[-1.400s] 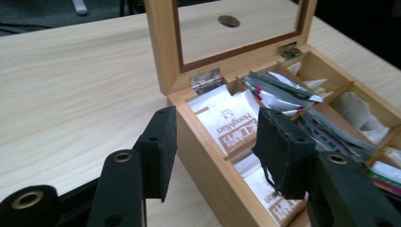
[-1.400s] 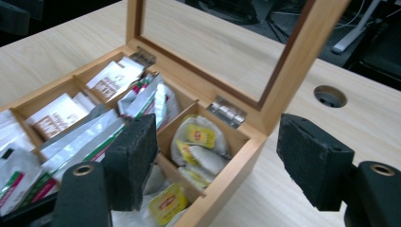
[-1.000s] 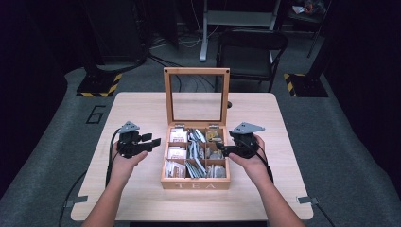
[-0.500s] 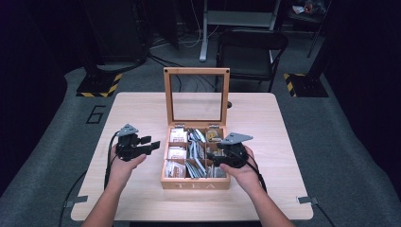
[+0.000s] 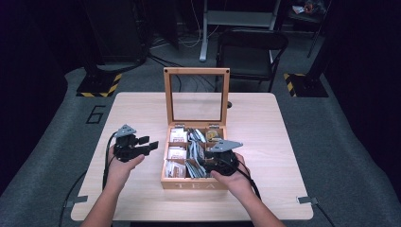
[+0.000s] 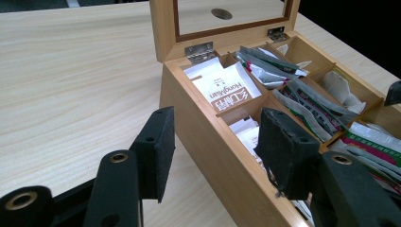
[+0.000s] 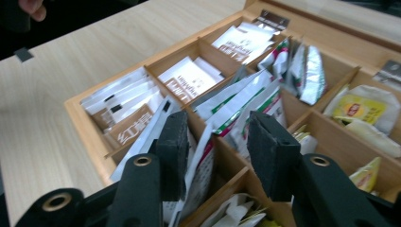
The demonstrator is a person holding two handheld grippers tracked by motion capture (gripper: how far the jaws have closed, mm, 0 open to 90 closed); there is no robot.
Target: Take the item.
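Observation:
An open wooden tea box (image 5: 194, 185) stands mid-table with its glass lid (image 5: 196, 71) upright. Its compartments hold tea packets (image 5: 193, 165). My right gripper (image 5: 202, 160) reaches in from the box's right side over the front middle compartment. In the right gripper view its jaws (image 7: 217, 123) have just been closing, with upright white, green and red packets (image 7: 227, 106) between them; no firm press shows. My left gripper (image 5: 147, 143) is held just left of the box, open with nothing in it; its own view (image 6: 215, 123) looks along the box's left wall (image 6: 213, 156).
Yellow tea bags (image 7: 357, 111) fill the right-hand compartments, white sachets (image 6: 222, 90) the left ones. The light wooden table (image 5: 265, 123) has bare room on both sides of the box. A black chair (image 5: 250, 45) stands behind the far edge.
My right gripper has moved left and slightly down from the box's right edge to over the middle packets, and its jaws have narrowed. The left gripper has stayed put.

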